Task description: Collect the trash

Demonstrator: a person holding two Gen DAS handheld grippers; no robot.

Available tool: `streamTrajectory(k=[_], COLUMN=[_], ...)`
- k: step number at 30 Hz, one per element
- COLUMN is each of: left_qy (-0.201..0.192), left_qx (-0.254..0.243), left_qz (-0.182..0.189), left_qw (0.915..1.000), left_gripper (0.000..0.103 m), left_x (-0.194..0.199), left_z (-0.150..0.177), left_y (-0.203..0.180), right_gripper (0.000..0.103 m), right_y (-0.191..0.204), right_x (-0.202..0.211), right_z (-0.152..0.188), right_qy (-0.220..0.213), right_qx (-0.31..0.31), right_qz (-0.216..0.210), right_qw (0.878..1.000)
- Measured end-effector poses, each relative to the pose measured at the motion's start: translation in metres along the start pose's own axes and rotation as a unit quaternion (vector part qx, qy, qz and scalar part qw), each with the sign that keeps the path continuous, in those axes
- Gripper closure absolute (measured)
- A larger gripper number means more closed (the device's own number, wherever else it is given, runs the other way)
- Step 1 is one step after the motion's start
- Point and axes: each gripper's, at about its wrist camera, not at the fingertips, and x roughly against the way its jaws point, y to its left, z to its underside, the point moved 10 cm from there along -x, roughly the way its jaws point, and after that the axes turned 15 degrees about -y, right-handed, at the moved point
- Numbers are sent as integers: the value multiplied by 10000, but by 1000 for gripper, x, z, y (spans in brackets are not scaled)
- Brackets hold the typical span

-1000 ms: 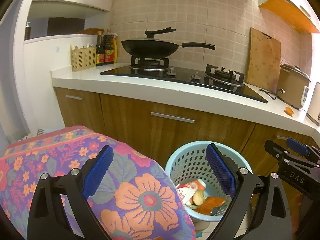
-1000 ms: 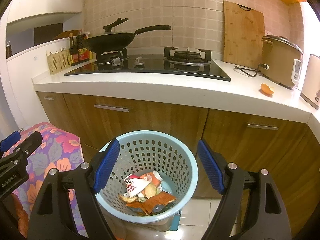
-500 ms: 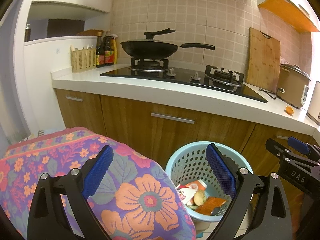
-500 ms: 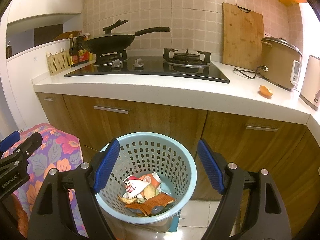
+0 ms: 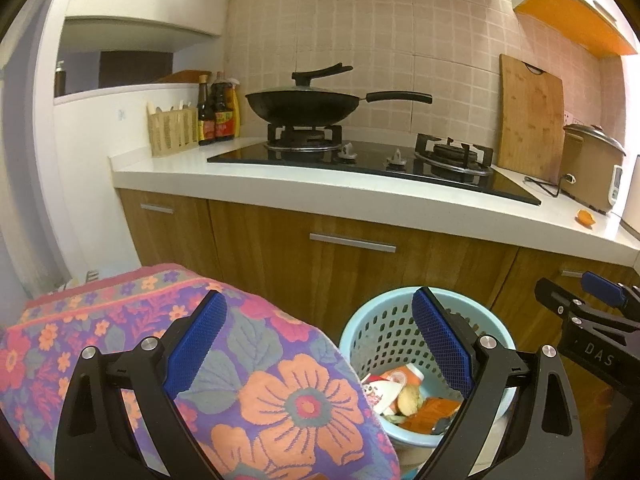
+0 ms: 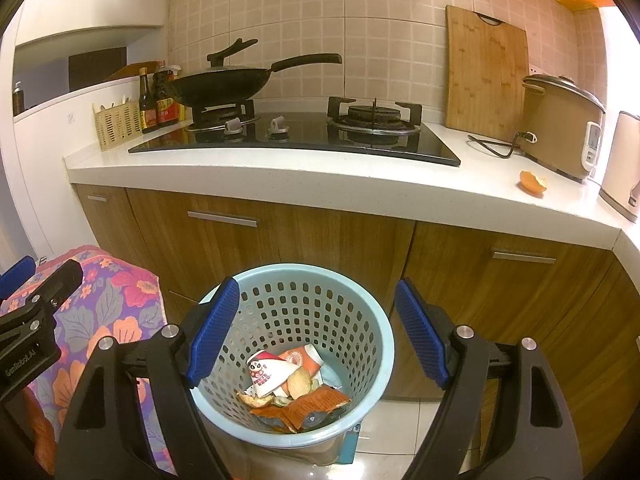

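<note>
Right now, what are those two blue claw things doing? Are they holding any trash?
Left gripper: open, holding nothing.
Right gripper: open, holding nothing, above the blue trash basket.

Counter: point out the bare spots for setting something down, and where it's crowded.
The counter is bare along its front strip, before the stove, from the left corner to the orange peel. A smaller patch lies between stove and rice cooker, partly crossed by the cord. The left end is crowded by the basket and bottles.
</note>
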Motion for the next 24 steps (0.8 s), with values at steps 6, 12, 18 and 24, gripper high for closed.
streamTrajectory(k=[6,12,18,24], left_qy=[3,8,-80,38], left_qx=[37,47,-63,32], left_qz=[-10,-58,-139,35], left_qw=[10000,10000,9999,10000], left_gripper=[12,12,12,8], left_x=[0,0,2,0], left_z=[0,1,-1,2], left_y=[2,5,5,1], right_gripper=[27,27,27,27], right_y=[0,0,0,-1], right_x=[0,0,0,-1], right_z=[0,0,0,-1], right_qy=[-5,-8,-11,3], right_qx=[5,2,6,-7], right_qz=[2,5,8,8], right_qw=[10000,10000,10000,10000])
